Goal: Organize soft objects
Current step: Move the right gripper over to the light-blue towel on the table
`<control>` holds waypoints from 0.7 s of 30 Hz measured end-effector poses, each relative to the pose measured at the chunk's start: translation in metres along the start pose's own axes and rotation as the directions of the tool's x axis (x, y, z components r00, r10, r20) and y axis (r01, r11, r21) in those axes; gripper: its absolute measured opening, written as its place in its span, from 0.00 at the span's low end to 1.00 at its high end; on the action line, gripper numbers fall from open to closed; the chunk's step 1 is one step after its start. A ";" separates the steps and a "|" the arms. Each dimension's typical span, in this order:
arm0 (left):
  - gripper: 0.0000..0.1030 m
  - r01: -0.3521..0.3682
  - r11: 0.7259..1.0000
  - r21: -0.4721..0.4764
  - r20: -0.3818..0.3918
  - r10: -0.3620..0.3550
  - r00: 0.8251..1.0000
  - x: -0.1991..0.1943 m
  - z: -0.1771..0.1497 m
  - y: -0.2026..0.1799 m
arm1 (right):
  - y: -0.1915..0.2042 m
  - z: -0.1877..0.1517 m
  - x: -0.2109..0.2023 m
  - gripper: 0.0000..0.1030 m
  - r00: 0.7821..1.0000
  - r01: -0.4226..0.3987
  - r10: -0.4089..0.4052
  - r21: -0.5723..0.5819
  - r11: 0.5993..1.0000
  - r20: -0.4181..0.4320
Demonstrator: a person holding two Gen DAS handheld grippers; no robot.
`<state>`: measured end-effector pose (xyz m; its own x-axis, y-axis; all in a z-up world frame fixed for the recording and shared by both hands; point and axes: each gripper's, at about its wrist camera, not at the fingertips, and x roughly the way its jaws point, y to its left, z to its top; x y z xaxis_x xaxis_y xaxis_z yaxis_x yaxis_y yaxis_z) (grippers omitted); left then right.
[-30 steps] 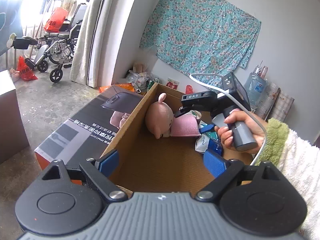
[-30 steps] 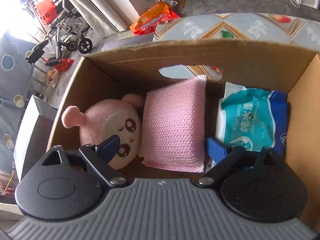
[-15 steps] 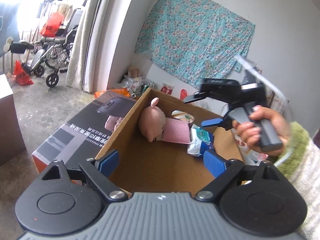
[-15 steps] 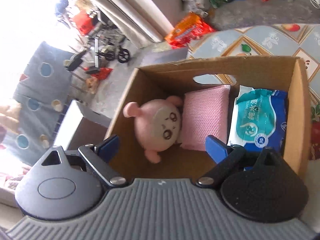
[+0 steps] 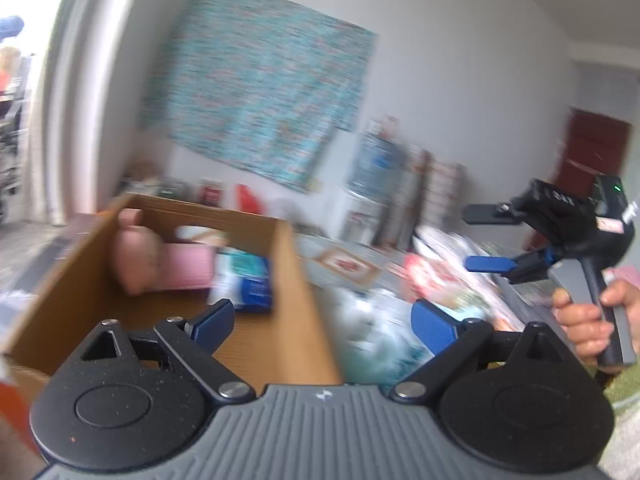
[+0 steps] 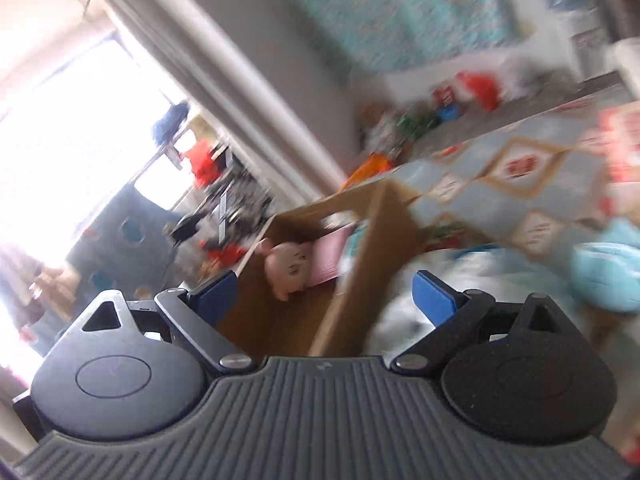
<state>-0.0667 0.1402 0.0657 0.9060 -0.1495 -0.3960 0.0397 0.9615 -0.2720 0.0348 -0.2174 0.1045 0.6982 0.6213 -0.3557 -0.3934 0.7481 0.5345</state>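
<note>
pale grey walls, teal floral cloth (image 5: 260, 84) pinned up, long curtain (image 6: 224, 76) by blown-out bright window (image 6: 60, 120), dark red door (image 5: 592, 152), blurry clutter along floor

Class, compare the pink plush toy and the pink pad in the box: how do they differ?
The plush is rounded with a face and ear; the pad is flat, rectangular and plain. The plush lies nearest the box's left wall, the pad beside it, toward the middle. Both are pink and soft.
</note>
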 end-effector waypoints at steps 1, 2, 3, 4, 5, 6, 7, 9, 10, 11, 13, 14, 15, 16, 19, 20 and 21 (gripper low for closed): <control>0.93 0.030 0.999 0.016 -0.014 -0.030 0.999 0.008 -0.002 -0.010 | -0.013 -0.010 -0.020 0.93 0.998 0.047 -0.047 0.010 0.999 0.037; 0.93 0.060 0.998 0.031 -0.028 -0.059 0.998 0.015 -0.003 -0.021 | -0.024 -0.019 -0.036 0.93 0.995 0.082 -0.083 0.022 0.996 0.063; 0.93 0.089 0.995 0.046 -0.040 -0.087 0.995 0.023 -0.005 -0.031 | -0.036 -0.030 -0.050 0.93 0.989 0.114 -0.117 0.037 0.993 0.086; 0.93 0.115 0.991 0.062 -0.050 -0.112 0.992 0.031 -0.008 -0.042 | -0.045 -0.039 -0.060 0.93 0.984 0.140 -0.144 0.049 0.989 0.104; 0.93 0.136 0.987 0.081 -0.057 -0.131 0.990 0.038 -0.012 -0.053 | -0.055 -0.053 -0.069 0.93 0.976 0.170 -0.177 0.061 0.983 0.123; 0.93 0.155 0.983 0.102 -0.061 -0.149 0.987 0.045 -0.015 -0.064 | -0.065 -0.066 -0.076 0.93 0.968 0.197 -0.206 0.074 0.978 0.141; 0.93 0.173 0.977 0.124 -0.066 -0.165 0.984 0.053 -0.020 -0.076 | -0.073 -0.078 -0.082 0.93 0.960 0.218 -0.230 0.091 0.972 0.157; 0.93 0.204 0.967 0.156 -0.083 -0.193 0.978 0.068 -0.026 -0.096 | -0.089 -0.095 -0.087 0.93 0.949 0.244 -0.263 0.123 0.962 0.174; 0.93 0.221 0.960 0.170 -0.098 -0.206 0.974 0.076 -0.029 -0.104 | -0.096 -0.102 -0.087 0.93 0.946 0.249 -0.272 0.140 0.958 0.177; 0.93 0.236 0.954 0.184 -0.114 -0.218 0.969 0.085 -0.031 -0.113 | -0.105 -0.109 -0.086 0.93 0.942 0.253 -0.281 0.163 0.954 0.183; 0.93 0.254 0.945 0.207 -0.139 -0.228 0.964 0.099 -0.035 -0.128 | -0.118 -0.117 -0.083 0.93 0.937 0.254 -0.290 0.190 0.948 0.194; 0.93 0.258 0.941 0.219 -0.149 -0.229 0.962 0.107 -0.037 -0.135 | -0.123 -0.120 -0.079 0.93 0.933 0.258 -0.297 0.198 0.946 0.202; 0.93 0.260 0.939 0.226 -0.156 -0.228 0.961 0.115 -0.038 -0.140 | -0.130 -0.123 -0.077 0.93 0.927 0.268 -0.310 0.207 0.941 0.210; 0.93 0.261 0.938 0.229 -0.163 -0.227 0.960 0.122 -0.038 -0.144 | -0.134 -0.126 -0.077 0.92 0.922 0.275 -0.320 0.214 0.937 0.217; 0.93 0.260 0.935 0.239 -0.163 -0.226 0.960 0.142 -0.038 -0.157 | -0.148 -0.124 -0.068 0.89 0.915 0.276 -0.330 0.234 0.932 0.232; 0.92 0.255 0.934 0.252 -0.157 -0.220 0.963 0.148 -0.038 -0.161 | -0.152 -0.123 -0.065 0.87 0.914 0.274 -0.330 0.243 0.931 0.235; 0.92 0.250 0.931 0.268 -0.152 -0.215 0.965 0.154 -0.039 -0.166 | -0.155 -0.121 -0.065 0.84 0.911 0.276 -0.334 0.246 0.929 0.240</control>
<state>0.0496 -0.0512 0.0155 0.8012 -0.3862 -0.4571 0.3760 0.9191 -0.1174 -0.0218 -0.3459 -0.0477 0.9115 0.2600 -0.3187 -0.0254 0.8090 0.5873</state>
